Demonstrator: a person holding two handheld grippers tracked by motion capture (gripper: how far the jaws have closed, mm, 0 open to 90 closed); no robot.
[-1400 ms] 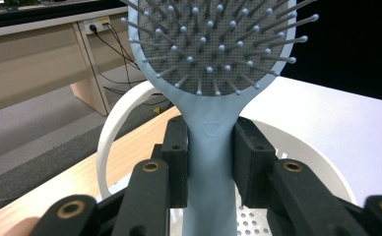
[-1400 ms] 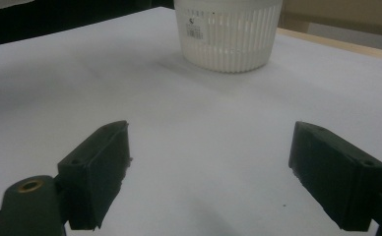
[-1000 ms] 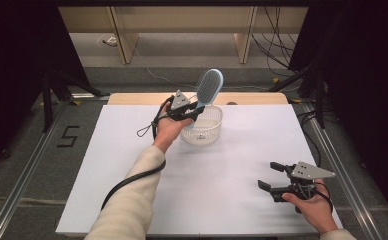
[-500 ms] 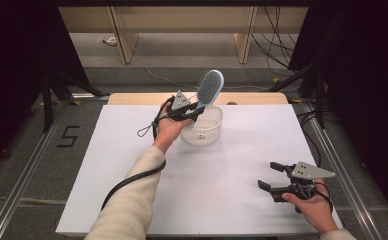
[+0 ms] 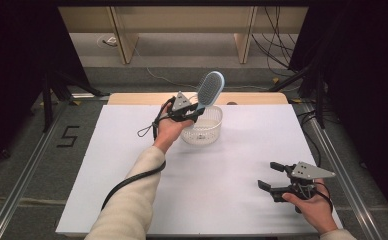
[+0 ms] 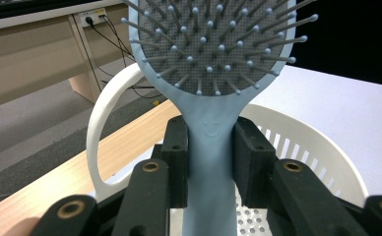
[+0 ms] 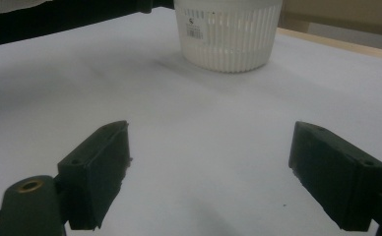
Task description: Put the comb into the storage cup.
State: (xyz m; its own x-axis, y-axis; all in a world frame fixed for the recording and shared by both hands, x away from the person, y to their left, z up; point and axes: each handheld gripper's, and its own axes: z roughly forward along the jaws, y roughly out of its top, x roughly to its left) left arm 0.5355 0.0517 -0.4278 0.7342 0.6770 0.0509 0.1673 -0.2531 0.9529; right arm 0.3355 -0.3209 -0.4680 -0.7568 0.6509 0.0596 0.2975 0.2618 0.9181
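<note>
Left gripper clamps hairbrush handle above white basket; right gripper, well apart from basket, open and empty

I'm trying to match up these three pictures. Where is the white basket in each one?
High view: the white basket sits at the table's far middle, under the left gripper.
Left gripper view: its rim curves behind the hairbrush.
Right gripper view: top centre, beyond the open jaws.
Shared landmark: the white tabletop.
</note>
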